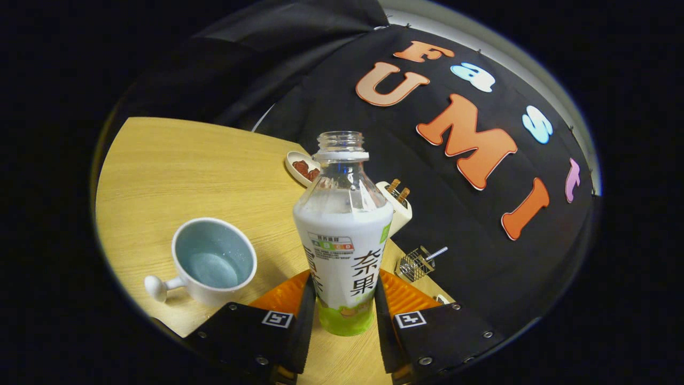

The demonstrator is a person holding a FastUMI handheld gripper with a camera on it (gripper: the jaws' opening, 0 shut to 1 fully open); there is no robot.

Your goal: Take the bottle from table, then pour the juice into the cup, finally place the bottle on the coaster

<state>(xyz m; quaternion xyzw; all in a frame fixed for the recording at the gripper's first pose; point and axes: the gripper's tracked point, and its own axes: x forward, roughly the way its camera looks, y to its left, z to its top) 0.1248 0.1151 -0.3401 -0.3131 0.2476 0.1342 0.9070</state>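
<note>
On the wooden surface [160, 166], the uncapped juice bottle [343, 230] stands between the jaws of the gripper [342, 310], which clamp its lower body; the cup [214, 262] sits at nine o'clock of it.

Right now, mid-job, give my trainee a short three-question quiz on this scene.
1. True or false: the bottle has its cap off.
2. Where is the cup relative to the bottle? A) beside it, on the table, mouth up B) behind it, tipped over C) stacked on it
3. Fill in: the gripper fingers sit on either side of the bottle's ____ part.

Key: 1 true, the neck is open. 2 A. 3 lower; the fingers flank it closely, though whether both press on it is unclear.
</note>
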